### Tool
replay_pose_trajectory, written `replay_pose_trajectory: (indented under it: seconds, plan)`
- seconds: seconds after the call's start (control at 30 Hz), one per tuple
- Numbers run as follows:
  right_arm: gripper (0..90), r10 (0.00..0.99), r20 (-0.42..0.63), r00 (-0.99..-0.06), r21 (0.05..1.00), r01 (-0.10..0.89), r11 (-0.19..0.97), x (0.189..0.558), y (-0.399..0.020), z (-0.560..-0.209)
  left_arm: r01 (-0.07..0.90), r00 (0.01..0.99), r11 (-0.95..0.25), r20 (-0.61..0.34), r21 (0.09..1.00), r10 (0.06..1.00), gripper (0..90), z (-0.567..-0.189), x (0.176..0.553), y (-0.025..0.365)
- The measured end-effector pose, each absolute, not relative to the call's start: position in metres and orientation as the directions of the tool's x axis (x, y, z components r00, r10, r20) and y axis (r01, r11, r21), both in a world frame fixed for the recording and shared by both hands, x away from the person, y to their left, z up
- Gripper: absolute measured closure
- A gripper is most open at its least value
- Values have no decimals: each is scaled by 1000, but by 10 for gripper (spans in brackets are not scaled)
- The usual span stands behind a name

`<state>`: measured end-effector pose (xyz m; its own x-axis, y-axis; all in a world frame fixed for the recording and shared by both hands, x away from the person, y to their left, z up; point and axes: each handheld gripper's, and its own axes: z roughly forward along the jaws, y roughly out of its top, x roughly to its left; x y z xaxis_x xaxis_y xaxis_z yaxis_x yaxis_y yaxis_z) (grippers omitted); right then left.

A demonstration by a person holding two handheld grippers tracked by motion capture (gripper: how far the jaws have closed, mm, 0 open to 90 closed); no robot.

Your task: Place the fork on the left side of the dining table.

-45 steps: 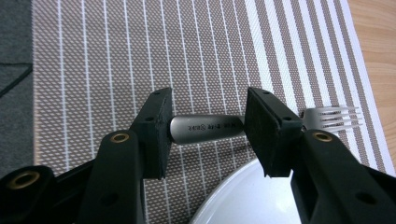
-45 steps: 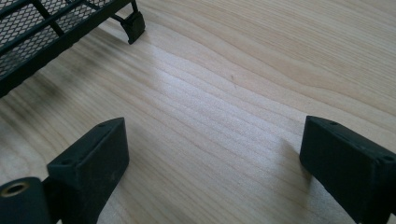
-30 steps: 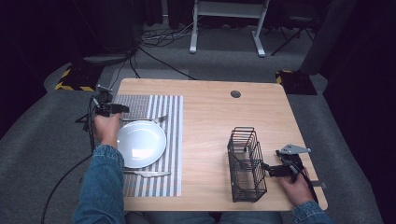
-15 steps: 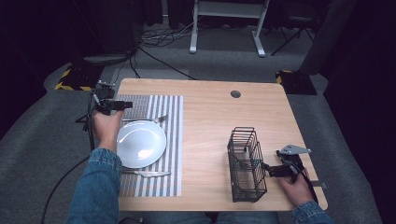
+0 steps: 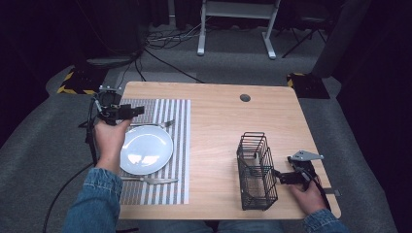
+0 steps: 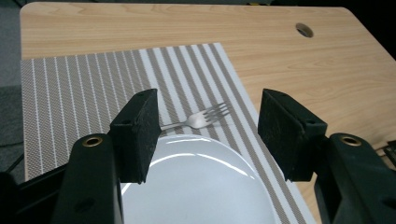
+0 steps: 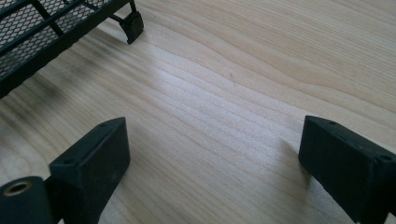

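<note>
Left gripper point(image 5: 137, 111) sits above the far-left part of the placemat point(image 5: 175, 141), jaws apart and just been opening, nothing between them. In the left gripper view the fork point(image 6: 201, 120) lies ahead of the jaws, flat on the mat just beyond the plate point(image 6: 196, 186) rim, tines pointing right.

Fork looks like thin stiff metal: light, slick, low profile. Best grip is probably across the handle, though part of it is hidden behind the left jaw, so the clearance from the plate rim is hard to judge.

The plate is glossy, likely ceramic, and chips if knocked. A knife point(image 5: 148, 180) lies on the mat on the plate's near side.

Right gripper point(image 5: 279, 176) rests on the table point(image 5: 218, 121), jaws wide and empty, just beside the wire basket point(image 5: 256, 171), well apart from the fork. The basket is not in the way.
</note>
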<state>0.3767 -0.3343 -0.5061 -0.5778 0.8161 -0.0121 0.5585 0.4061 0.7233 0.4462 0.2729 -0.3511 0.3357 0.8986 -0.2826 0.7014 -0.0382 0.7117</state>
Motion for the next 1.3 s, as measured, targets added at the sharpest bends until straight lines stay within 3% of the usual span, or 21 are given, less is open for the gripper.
replay_pose_trajectory:
  seconds: [0.87,1.3]
  plan:
    - [88,815,-12,-579,723,558,407,377,-334,-506,550,575,-184,-210,815,791,369,-333,335,210]
    - [89,815,-12,-580,723,557,407,377,-334,-506,483,582,-147,-191,863,790,329,-358,312,201]
